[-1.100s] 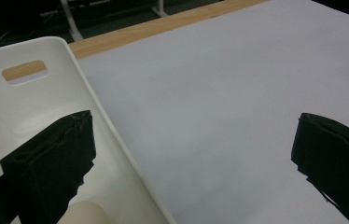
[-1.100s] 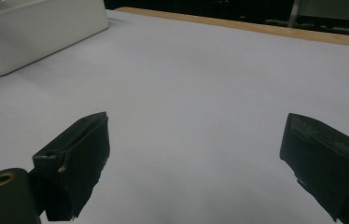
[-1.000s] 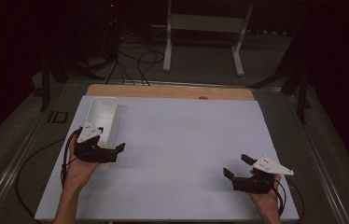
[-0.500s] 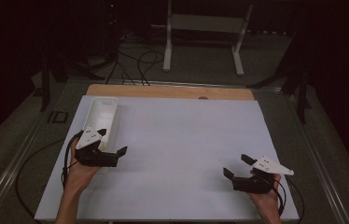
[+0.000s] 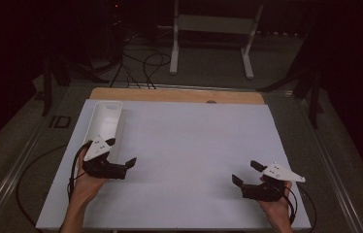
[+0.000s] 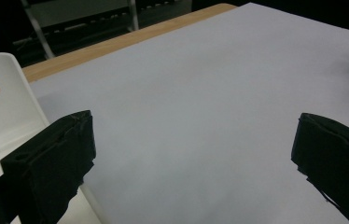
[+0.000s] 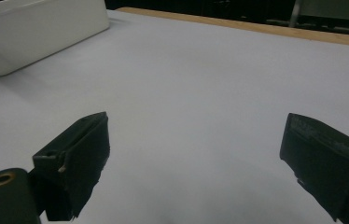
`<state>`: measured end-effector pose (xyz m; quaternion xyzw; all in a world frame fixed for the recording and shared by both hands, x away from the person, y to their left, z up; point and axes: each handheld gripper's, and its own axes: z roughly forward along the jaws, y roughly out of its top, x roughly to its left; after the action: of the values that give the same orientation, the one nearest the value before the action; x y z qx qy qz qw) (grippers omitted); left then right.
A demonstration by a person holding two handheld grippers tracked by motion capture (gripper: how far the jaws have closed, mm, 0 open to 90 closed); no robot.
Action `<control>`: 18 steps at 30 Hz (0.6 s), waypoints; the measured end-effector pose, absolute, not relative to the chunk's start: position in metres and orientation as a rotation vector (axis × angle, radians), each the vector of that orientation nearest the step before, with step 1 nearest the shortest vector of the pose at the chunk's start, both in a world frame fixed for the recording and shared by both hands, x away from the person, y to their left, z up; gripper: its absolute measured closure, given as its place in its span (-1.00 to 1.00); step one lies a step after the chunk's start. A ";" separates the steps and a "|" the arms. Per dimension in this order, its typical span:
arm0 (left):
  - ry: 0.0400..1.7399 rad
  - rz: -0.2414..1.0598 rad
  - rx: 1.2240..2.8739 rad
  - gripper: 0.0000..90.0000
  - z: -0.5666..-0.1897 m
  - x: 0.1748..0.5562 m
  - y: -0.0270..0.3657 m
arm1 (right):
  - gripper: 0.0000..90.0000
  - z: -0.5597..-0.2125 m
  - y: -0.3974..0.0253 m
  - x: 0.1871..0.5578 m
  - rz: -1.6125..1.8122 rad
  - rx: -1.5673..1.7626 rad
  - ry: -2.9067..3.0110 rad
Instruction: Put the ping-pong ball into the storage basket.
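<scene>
A white oblong bin (image 5: 106, 118) lies at the left of the white table sheet (image 5: 189, 141), and what I see of its inside is bare. My left gripper (image 5: 121, 153) is held by a hand just in front of the bin's near end, open, with nothing between its jaws. In the left gripper view the bin's rim (image 6: 4, 100) is beside the left jaw of that gripper (image 6: 191, 158). My right gripper (image 5: 246, 173) rests low at the near right, open and empty. From the right gripper (image 7: 196, 158) the bin (image 7: 37, 28) lies far off at upper left.
A wooden strip (image 5: 174, 94) runs along the sheet's far edge. Beyond it, on the dark floor, are cables (image 5: 140, 63) and a white metal stand (image 5: 213, 29). A metal rail (image 5: 9, 174) borders the table's left side.
My left gripper has drifted a little toward the near edge and slightly right, away from the bin. The right gripper has stayed put.
</scene>
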<state>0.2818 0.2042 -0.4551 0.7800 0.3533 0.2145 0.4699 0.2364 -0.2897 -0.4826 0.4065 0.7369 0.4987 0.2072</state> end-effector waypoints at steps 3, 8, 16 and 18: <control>0.864 0.528 1.913 -0.99 -0.457 0.280 0.204 | -0.82 -0.482 -0.289 0.237 1.388 1.128 2.054; 0.873 0.519 1.899 -0.99 -0.459 0.279 0.207 | -0.82 -0.484 -0.289 0.236 1.386 1.132 2.059; 0.895 0.517 1.863 -0.99 -0.462 0.276 0.213 | -0.82 -0.485 -0.288 0.236 1.386 1.129 2.059; 0.901 0.514 1.859 -0.99 -0.463 0.275 0.215 | -0.82 -0.485 -0.288 0.236 1.382 1.122 2.062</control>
<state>0.2751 0.2147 -0.4629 0.7637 0.3700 0.2110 0.4851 0.2361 -0.2878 -0.4854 0.4030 0.7404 0.4964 0.2072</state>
